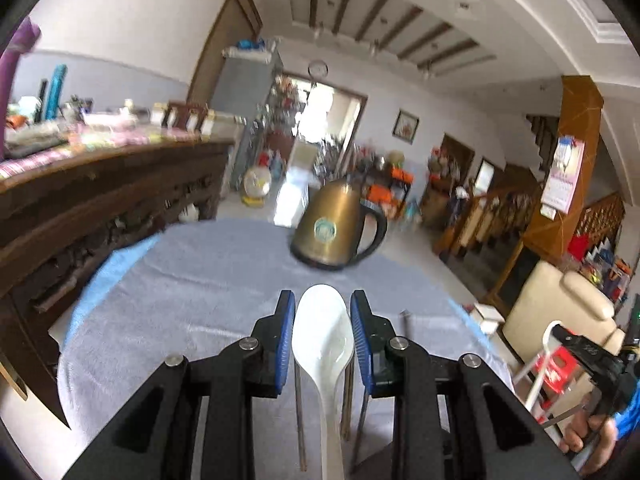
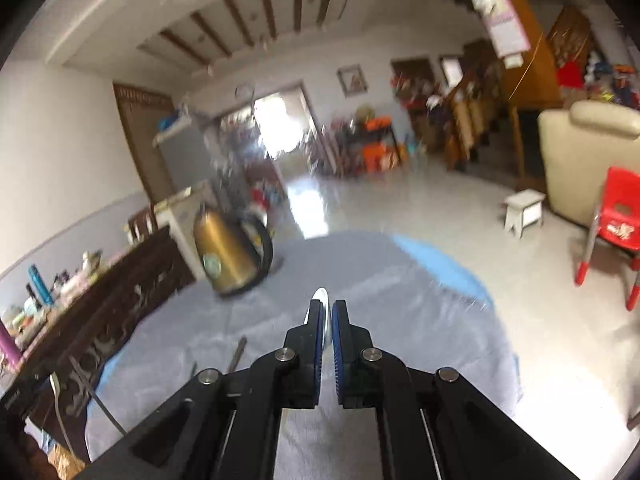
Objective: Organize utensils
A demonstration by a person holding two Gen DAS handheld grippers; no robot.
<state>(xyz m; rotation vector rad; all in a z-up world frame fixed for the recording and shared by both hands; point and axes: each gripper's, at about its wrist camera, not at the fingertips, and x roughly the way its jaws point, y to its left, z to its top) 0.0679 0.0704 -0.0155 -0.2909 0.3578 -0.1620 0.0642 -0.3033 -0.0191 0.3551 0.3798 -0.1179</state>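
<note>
In the left wrist view a white plastic spoon (image 1: 323, 344) lies lengthwise between the blue pads of my left gripper (image 1: 323, 312), bowl forward, above the grey cloth-covered table (image 1: 180, 300). Thin metal rods or chopsticks (image 1: 299, 412) run under the jaws beside the spoon's handle. The jaws stand close on both sides of the spoon's bowl. In the right wrist view my right gripper (image 2: 327, 312) is nearly closed on a thin white utensil (image 2: 321, 294) whose tip sticks out past the pads. A metal chopstick (image 2: 237, 354) lies on the cloth to its left.
A brass-coloured electric kettle (image 1: 334, 228) stands at the table's far edge; it also shows in the right wrist view (image 2: 230, 252). A dark carved sideboard (image 1: 100, 208) runs along the left. A red chair (image 2: 616, 224), a white stool (image 2: 524, 210) and a cream armchair (image 2: 580, 152) stand on the floor at right.
</note>
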